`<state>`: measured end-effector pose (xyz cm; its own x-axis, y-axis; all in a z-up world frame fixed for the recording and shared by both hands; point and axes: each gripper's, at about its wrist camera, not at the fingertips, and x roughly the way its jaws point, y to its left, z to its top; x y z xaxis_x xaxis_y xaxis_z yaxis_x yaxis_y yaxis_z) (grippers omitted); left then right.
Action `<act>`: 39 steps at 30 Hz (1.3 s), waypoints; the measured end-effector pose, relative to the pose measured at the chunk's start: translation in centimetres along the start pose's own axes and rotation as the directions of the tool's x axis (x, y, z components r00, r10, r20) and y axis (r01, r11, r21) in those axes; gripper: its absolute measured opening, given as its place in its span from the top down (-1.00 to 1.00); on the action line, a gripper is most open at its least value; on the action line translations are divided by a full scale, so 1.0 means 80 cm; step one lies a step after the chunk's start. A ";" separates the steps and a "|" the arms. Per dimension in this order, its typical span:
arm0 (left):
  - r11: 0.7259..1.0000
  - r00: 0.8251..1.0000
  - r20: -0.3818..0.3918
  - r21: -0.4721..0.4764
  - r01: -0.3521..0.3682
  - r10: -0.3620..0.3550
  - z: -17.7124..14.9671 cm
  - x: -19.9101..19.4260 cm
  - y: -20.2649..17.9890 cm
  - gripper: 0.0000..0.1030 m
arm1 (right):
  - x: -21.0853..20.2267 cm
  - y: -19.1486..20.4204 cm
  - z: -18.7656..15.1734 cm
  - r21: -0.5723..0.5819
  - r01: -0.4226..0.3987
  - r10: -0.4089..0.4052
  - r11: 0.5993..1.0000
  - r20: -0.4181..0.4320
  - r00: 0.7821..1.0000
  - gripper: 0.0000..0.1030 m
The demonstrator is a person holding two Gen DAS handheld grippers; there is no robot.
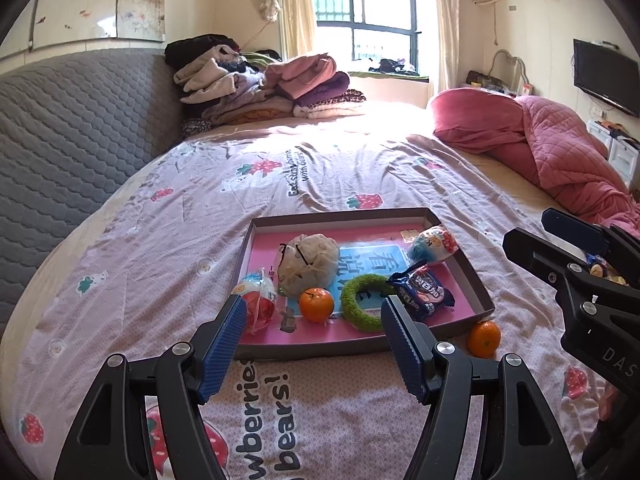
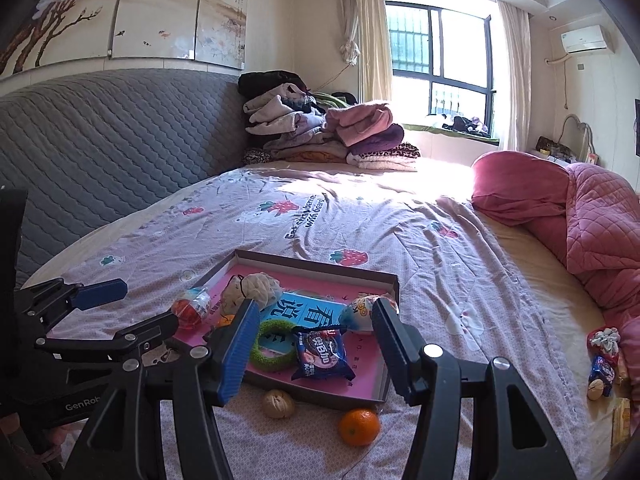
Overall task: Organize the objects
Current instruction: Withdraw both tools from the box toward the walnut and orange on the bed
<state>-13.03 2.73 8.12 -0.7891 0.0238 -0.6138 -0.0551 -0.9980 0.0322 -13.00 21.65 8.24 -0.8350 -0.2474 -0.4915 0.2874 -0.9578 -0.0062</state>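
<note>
left gripper [image 1: 312,340]: fingers wide apart, holding nothing | right gripper [image 2: 312,348]: fingers wide apart, holding nothing | tray [image 1: 482,292]: just past both grippers' fingertips | orange [image 2: 359,427]: on the bedspread [image 2: 440,240], under the right fingers, beside the tray

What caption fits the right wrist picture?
Open right gripper above a tray of snacks, orange and walnut outside.

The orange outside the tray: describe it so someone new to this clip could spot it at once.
Start at the shallow brown tray with the pink floor on the strawberry-print bedspread. Just off its near corner, on the bedspread, lies the loose orange. A second orange sits inside the tray, and the pale walnut beside the loose one is beige.
</note>
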 end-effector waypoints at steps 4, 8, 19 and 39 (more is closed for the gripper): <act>1.000 1.000 0.001 0.013 0.005 -0.005 -0.002 -0.007 -0.007 -0.38 | -0.010 -0.001 -0.002 0.000 -0.001 0.001 1.000 0.006 1.000 -0.12; 1.000 1.000 0.005 0.016 0.013 -0.013 -0.005 -0.014 -0.012 -0.38 | -0.016 -0.005 -0.006 0.012 -0.004 0.005 1.000 -0.002 1.000 -0.12; 0.998 0.999 -0.036 0.038 0.042 -0.040 -0.026 -0.004 -0.035 -0.38 | -0.020 -0.020 -0.042 0.027 0.023 -0.021 0.999 -0.057 0.998 -0.13; 0.993 0.986 -0.151 0.087 0.080 -0.066 -0.071 0.045 -0.068 -0.38 | 0.013 -0.042 -0.096 0.047 0.067 -0.056 0.997 -0.202 0.978 -0.12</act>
<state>-12.06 7.92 1.24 -0.6819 0.0806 -0.7270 -0.1709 -0.9840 0.0512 -11.23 25.75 1.09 -0.7377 -0.1581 -0.6564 0.2083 -0.9781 0.0015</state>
